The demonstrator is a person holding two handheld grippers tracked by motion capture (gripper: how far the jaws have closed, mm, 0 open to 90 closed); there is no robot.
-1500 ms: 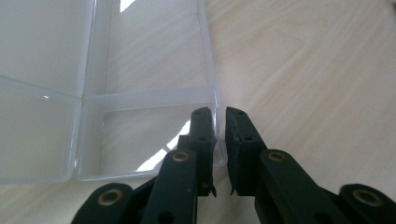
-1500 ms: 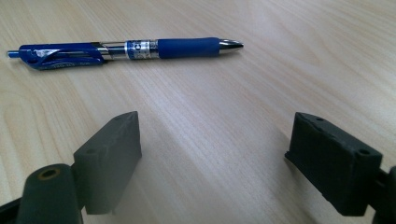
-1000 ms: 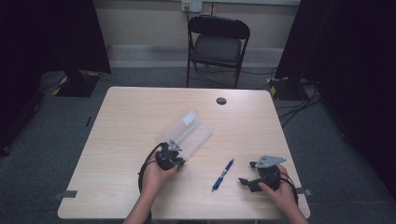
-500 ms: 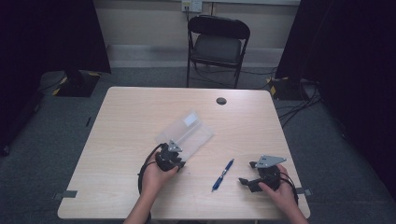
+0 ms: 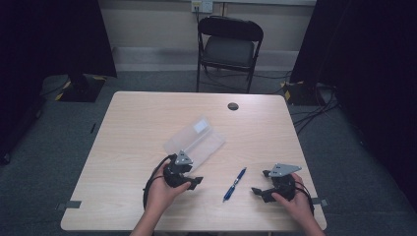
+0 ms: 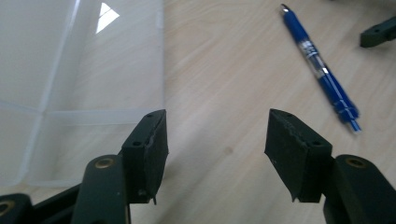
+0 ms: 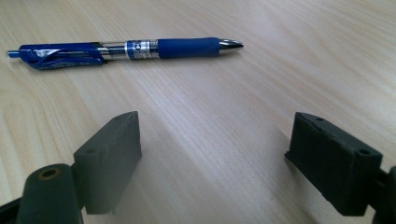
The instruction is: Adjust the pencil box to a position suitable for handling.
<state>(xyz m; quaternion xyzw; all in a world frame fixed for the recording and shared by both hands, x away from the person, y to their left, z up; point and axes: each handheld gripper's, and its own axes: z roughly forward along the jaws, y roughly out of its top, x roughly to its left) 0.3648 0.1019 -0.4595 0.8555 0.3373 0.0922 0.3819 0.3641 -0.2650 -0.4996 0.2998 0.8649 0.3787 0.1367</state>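
A clear plastic box (image 5: 194,140) lies flat at the middle of the wooden table (image 5: 137,123); the left gripper view has its near corner (image 6: 70,70) on the left. My left gripper (image 5: 195,183) sits just in front of that box. Its jaws have just been opening, and they stand apart over bare wood with nothing between them (image 6: 217,123). A blue pen (image 5: 234,184) lies between the two hands, off to the right in the left gripper view (image 6: 322,70). My right gripper (image 5: 260,182) rests near the front right edge, open and empty (image 7: 217,123), with the pen (image 7: 126,49) lying crosswise beyond its jaws.
A black round cap (image 5: 233,106) sits in the table top near the far edge. A black folding chair (image 5: 228,46) stands behind the table, and cables (image 5: 314,98) run over the floor at the right. Tape marks (image 5: 69,204) stick out at the table's front corners.
My left gripper has drawn back a little from the clear box toward the front edge, and its jaws have spread apart. The right gripper, pen and box lie as before.
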